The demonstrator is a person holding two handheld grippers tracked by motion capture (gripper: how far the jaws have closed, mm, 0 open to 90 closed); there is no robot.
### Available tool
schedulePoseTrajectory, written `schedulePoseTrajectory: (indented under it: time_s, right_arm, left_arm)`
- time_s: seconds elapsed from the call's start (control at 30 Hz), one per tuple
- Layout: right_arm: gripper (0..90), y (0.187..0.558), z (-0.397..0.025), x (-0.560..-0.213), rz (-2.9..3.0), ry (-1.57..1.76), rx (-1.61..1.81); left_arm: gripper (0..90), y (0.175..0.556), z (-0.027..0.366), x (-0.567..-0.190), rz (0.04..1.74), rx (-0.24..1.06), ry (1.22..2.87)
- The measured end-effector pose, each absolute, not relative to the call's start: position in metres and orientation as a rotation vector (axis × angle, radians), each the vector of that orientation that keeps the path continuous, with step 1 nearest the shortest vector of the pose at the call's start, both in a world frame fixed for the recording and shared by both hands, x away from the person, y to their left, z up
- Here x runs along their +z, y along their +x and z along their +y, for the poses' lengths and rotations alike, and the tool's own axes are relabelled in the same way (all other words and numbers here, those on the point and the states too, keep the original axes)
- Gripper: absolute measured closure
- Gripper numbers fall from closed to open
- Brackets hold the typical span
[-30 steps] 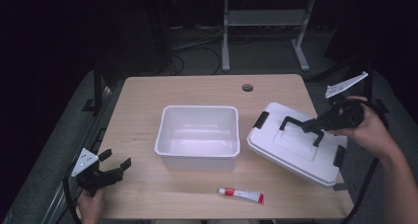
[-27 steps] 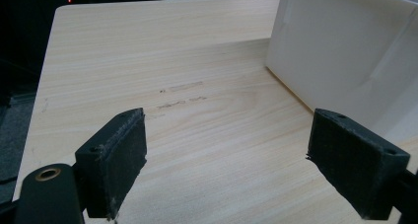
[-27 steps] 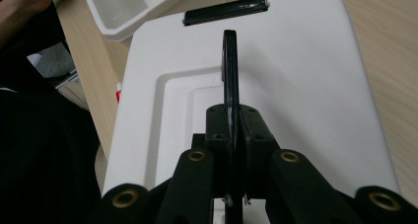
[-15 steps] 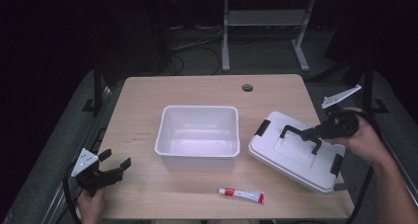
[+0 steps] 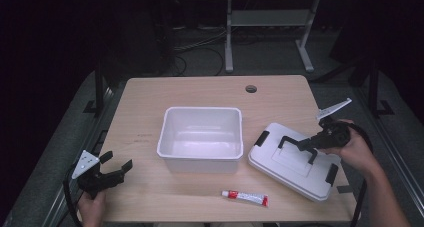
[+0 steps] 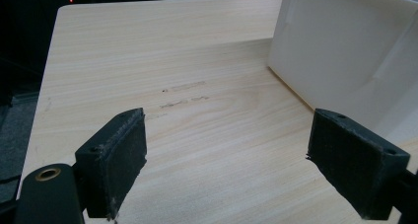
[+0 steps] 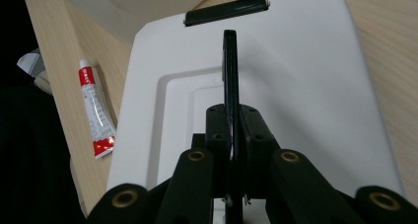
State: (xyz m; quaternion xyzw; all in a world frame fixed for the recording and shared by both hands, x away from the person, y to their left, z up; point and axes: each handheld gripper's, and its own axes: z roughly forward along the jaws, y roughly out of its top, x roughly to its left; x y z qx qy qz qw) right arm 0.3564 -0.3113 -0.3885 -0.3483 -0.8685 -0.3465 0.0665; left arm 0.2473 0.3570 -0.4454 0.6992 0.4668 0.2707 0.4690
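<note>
Two claws are in your hands, one at each near corner of the tabletop. Your left claw sits at the near left edge, jaws spread wide with nothing between them; in the left gripper view bare wood lies between the pads, and the near wall of the white bin rises just beyond the right-hand pad. The strip of tabletop to the left of the bin is open out to the left edge.

Along the near edge lies a red-and-white tube, flat, apart from both bin and lid, closer to the lid's near left corner. The right gripper view shows the same tube just off the lid's edge.

Your right claw is clamped tight on the black handle of the white lid; in the right gripper view the handle stands on edge between the pads. The lid rests on the tabletop at the right, turned askew, its near right corner close to the tabletop's right edge. A narrow gap separates its left corner from the bin.

The bin stands upright at mid-tabletop, open and empty. Beyond it the wood is bare up to the round cable hole near the far edge.
</note>
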Motion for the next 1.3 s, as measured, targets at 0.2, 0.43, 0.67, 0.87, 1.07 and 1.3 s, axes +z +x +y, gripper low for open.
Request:
schedulePoseTrajectory:
  time_s: [0.2,0.43,0.67,0.87,1.07,1.3]
  right_arm:
    - [84.0,0.358,-0.308,-0.397,-2.621,-1.057,-1.029]
    - [83.9,0.360,-0.306,-0.409,-2.617,-1.064,-1.017]
    - [83.6,0.360,-0.306,-0.416,-2.608,-1.078,-1.011]
    - [83.1,0.360,-0.307,-0.417,-2.610,-1.080,-1.011]
    - [76.4,0.359,-0.309,-0.415,-2.596,-1.103,-1.038]
    - [61.9,0.356,-0.312,-0.402,-2.639,-1.139,-1.072]
  left_arm:
    - [14.1,0.247,0.357,-0.445,1.144,0.664,1.714]
    - [14.1,0.247,0.357,-0.445,1.144,0.663,1.713]
    - [14.1,0.248,0.357,-0.446,1.143,0.663,1.718]
    - [14.1,0.248,0.356,-0.446,1.142,0.663,1.715]
    - [14.1,0.248,0.356,-0.446,1.140,0.660,1.717]
    - [14.1,0.248,0.356,-0.446,1.140,0.660,1.718]
